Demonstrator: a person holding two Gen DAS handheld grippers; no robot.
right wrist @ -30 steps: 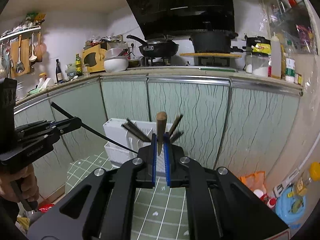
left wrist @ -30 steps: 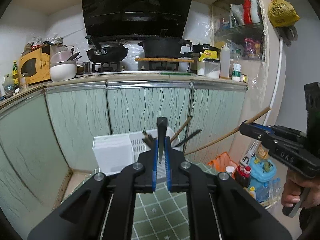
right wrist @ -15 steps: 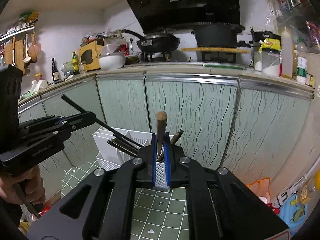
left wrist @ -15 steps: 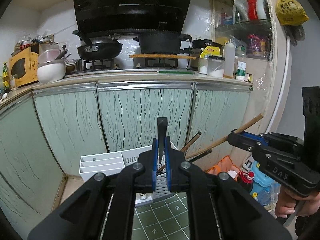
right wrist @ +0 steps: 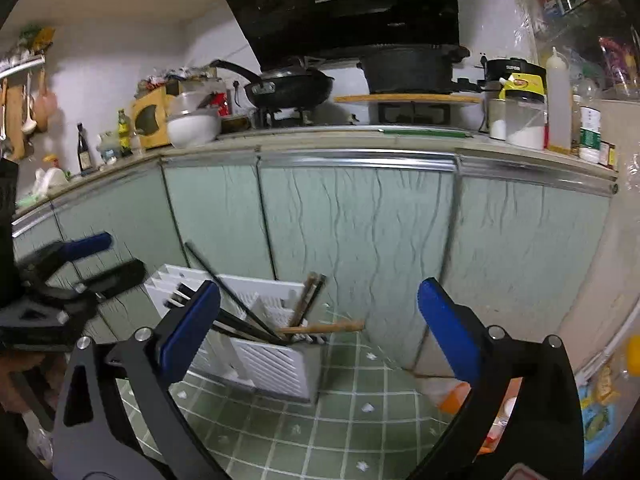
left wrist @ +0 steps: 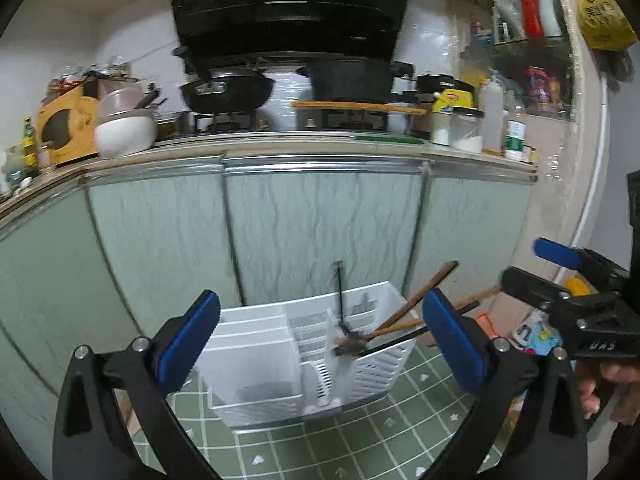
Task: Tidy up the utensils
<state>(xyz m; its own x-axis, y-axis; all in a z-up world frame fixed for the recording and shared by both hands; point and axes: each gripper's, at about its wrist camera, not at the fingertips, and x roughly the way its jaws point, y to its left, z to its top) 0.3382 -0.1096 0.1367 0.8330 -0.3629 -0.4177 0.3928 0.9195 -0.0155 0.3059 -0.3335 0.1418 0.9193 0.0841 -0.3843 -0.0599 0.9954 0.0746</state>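
A white slotted utensil holder (left wrist: 280,360) stands on the green checked surface, also in the right wrist view (right wrist: 276,364). Several wooden chopsticks (left wrist: 416,300) and black chopsticks (right wrist: 236,312) lean in its right compartments; a black stick (left wrist: 341,292) is blurred, dropping in upright. A wooden stick (right wrist: 324,327) lies across the holder's rim. My left gripper (left wrist: 320,336) is open and empty above the holder. My right gripper (right wrist: 320,320) is open and empty; it also shows in the left wrist view (left wrist: 560,276). The left gripper shows at the right wrist view's left edge (right wrist: 80,264).
Pale green cabinet doors (left wrist: 320,232) stand close behind the holder. The counter above carries a wok (left wrist: 228,92), a black pot (left wrist: 352,76), a white bowl (left wrist: 124,132) and jars (left wrist: 468,128). Toys and bottles (left wrist: 536,332) sit low at the right.
Both grippers have opened and let go of their sticks: the black one and the wooden one now lie in the holder. Both grippers have tilted down toward the holder.
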